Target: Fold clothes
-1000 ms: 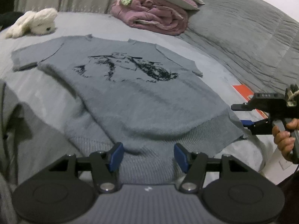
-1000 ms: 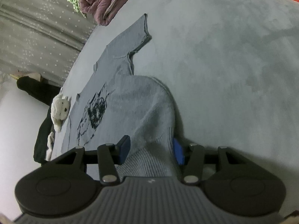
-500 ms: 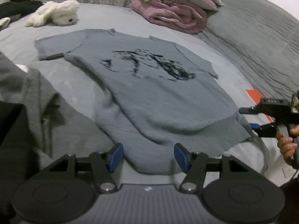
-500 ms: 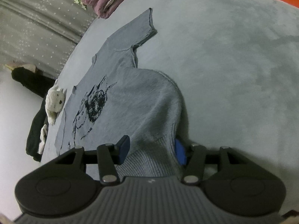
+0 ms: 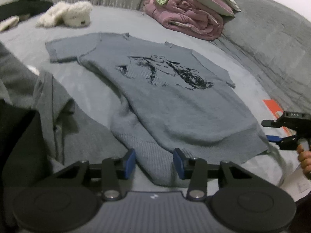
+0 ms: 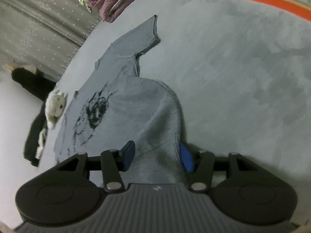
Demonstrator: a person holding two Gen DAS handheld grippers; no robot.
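Both tongs stand with jaws apart over the hem of the grey-blue knitted short-sleeved sweater with a dark animal print (image 5: pixel 169 101) — left tongs (image 5: pixel 154 163) at the ribbed hem's left corner, right tongs (image 6: pixel 155 153) with the hem's raised right corner between their blue pads, not pinched. Ahead of them the sweater lies spread on the grey bed (image 6: pixel 243 81); beyond it sits a white plush toy (image 5: pixel 68 15).

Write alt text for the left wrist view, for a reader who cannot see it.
A grey-blue knit T-shirt with a dark printed graphic lies spread on a grey bed, its hem between the open blue fingers of the left gripper. The right gripper is at the hem's right corner; a white plush toy and folded blankets lie beyond.
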